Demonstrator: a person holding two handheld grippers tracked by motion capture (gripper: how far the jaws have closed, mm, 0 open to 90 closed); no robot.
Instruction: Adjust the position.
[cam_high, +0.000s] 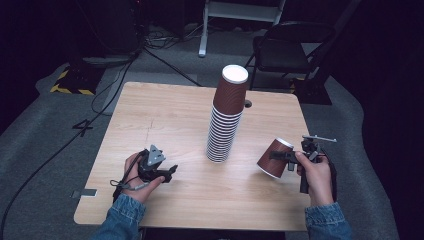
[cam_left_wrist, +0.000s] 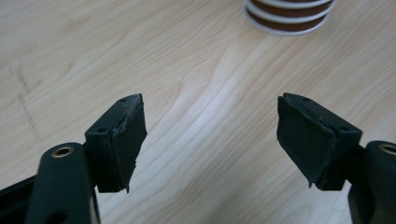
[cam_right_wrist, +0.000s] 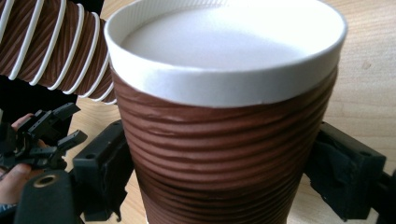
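One cup (cam_high: 275, 158) sits clamped in the right fingers (cam_high: 287, 156), off the stack (cam_high: 226, 117); left fingers (cam_left_wrist: 210, 135) gape wide, empty; many remain stacked.

Brown ribbed paper cup (cam_high: 274, 158), upside down, tilted

White base up, clamped at its sides above the table's right part; tall upside-down stack of same cups (cam_high: 226, 117) stands mid-table, well apart.
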